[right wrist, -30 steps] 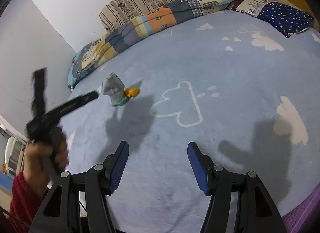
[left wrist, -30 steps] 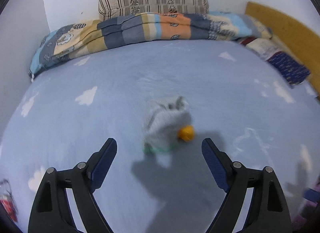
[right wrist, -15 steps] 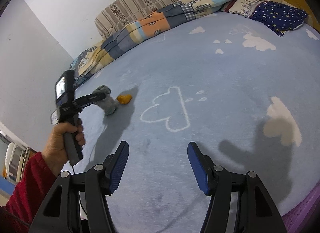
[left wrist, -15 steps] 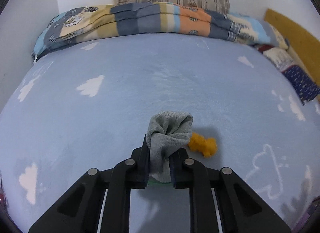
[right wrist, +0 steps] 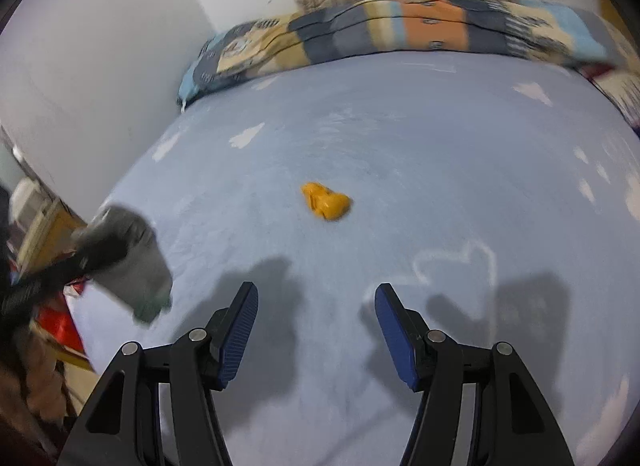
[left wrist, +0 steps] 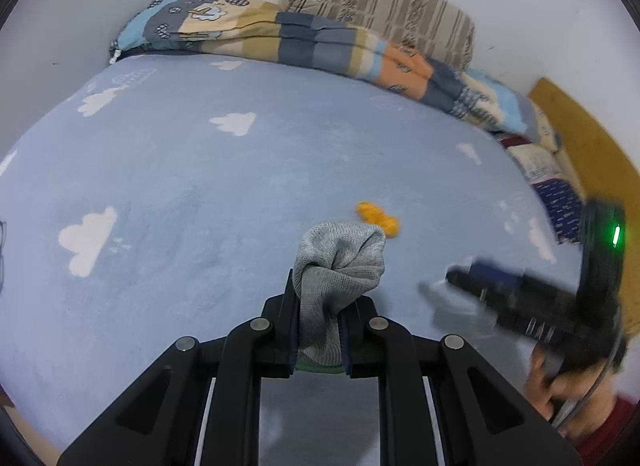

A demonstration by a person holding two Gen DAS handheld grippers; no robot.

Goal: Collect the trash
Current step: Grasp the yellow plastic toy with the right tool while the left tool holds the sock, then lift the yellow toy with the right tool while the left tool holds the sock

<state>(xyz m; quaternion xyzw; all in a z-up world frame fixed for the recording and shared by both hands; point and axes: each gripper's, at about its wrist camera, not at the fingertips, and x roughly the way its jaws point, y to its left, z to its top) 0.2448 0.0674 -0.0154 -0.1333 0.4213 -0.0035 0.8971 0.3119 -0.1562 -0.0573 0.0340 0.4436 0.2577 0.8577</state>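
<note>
Lifted off the blue cloud-print bed, the crumpled grey knitted sock sits clenched in the left gripper; the right gripper, released and empty, should centre on the orange crumpled scrap before closing.

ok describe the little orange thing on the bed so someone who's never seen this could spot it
Start from the big blue bedsheet with white clouds, below the patchwork quilt at the wall. Near the middle of the sheet, ahead of the open right hand-held gripper, lies a small crumpled orange scrap. It is the only bright orange thing loose on the sheet.
</note>
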